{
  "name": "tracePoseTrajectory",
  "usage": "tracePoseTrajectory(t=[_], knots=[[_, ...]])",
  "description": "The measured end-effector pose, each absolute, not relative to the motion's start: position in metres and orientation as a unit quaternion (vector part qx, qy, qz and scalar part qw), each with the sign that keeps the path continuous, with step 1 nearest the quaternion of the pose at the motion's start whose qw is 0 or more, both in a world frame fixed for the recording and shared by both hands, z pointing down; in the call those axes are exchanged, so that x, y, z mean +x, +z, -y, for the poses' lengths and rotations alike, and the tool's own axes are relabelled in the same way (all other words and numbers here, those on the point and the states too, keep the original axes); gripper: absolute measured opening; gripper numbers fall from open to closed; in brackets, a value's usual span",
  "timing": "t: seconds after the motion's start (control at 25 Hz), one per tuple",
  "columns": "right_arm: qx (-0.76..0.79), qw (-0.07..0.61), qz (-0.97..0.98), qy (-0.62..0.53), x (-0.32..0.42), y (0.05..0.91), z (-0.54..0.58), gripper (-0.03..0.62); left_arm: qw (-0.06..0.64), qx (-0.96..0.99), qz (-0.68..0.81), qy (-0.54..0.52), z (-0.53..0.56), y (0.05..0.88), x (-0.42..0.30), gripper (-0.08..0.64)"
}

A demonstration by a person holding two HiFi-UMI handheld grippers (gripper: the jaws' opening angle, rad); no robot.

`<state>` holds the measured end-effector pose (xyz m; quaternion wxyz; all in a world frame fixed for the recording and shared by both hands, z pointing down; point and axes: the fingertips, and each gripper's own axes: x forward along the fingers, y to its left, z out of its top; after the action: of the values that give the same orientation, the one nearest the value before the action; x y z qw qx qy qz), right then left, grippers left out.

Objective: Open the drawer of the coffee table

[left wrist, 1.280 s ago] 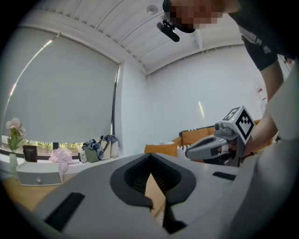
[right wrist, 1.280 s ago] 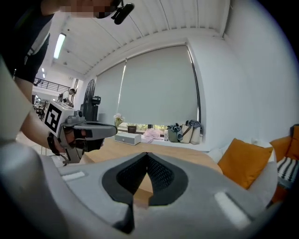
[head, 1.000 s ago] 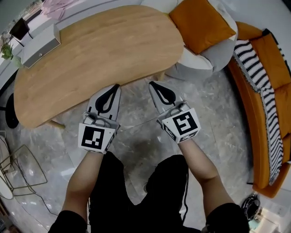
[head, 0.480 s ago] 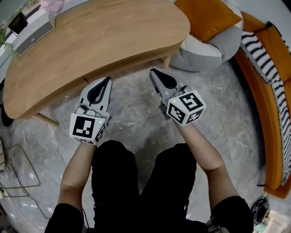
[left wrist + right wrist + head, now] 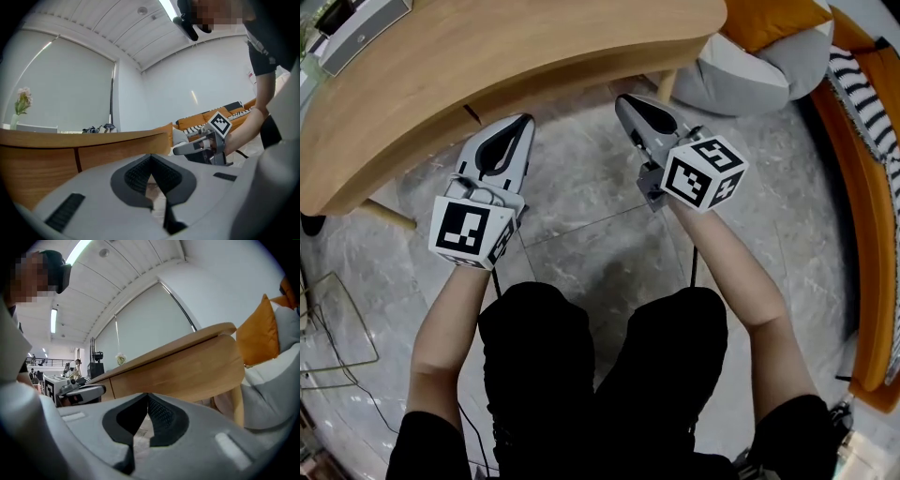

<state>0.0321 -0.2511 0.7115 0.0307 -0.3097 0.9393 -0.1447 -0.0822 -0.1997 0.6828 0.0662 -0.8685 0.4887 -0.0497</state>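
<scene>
Marble floor (image 5: 581,211), coffee table (image 5: 506,56) lengthwise left-right

Floor (image 5: 581,211): grey marbled tiles are being crossed by thin joints.
Sofa (image 5: 862,262): orange, being cut off by the right edge of the head view.
Throw (image 5: 862,103): black-and-white stripes, being carried over the sofa.
Pouf (image 5: 741,80): grey and white, being shown just beside the sofa's end.
Cushion (image 5: 769,19): orange, being held up on the pouf.
Box (image 5: 366,28): pale, being cropped at the top left corner.
Wire frame (image 5: 337,323): thin metal, being shown on the floor at the left edge.
Flowers (image 5: 21,101): pale, being shown against a white blind.
</scene>
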Motion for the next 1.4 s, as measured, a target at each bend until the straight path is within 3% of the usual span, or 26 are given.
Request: tracePoseTrajectory(t=[0.32, 0.6, 1.4], knots=[[-0.273, 0.044, -0.949, -0.153, 0.025, 0.733, 0.265, 0.049, 0.088, -0.878, -0.466, -0.061, 0.211, 0.7, -0.068, 0.006], [-0.266, 0.091, -0.937, -0.207, 0.011, 0.739, 0.287, 0.219, 0.087, -0.888, -0.443, -0.087, 0.205, 0.708, -0.06, 0.006], [-0.204, 0.164, -0.928, -0.265, -0.012, 0.757, 0.305, 0.233, 0.087, -0.892, -0.428, -0.114, 0.217, 0.722, -0.059, 0.006]])
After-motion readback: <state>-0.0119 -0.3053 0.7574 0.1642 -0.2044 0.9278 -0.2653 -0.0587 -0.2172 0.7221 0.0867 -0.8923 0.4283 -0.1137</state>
